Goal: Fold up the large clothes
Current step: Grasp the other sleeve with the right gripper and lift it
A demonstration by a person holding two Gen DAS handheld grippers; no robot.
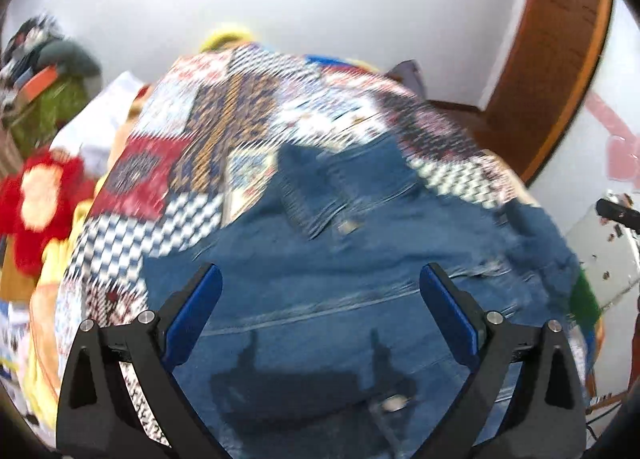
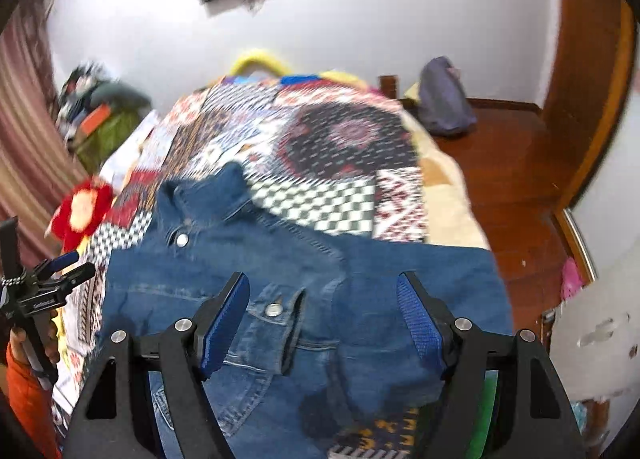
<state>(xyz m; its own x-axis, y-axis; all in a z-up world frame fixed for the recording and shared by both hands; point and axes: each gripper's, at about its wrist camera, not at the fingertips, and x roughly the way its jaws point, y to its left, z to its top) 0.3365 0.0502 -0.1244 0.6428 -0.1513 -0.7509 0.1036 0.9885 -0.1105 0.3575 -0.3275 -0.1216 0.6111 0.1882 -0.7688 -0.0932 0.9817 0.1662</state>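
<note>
Blue denim jacket (image 2: pixel 280 299) lies on the patchwork bed (image 2: pixel 328 163), low in the frame. Left tongs (image 1: pixel 320 299) and right tongs (image 2: pixel 324 307) hang wide, empty. Grab edges evenly, fold flat.

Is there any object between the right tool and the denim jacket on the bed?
Nothing visible stands in the way. The right tool hangs open over the denim jacket, which lies on the patchwork bedspread, and only air shows between its fingers and the cloth. The red soft toy lies off to the side.
</note>
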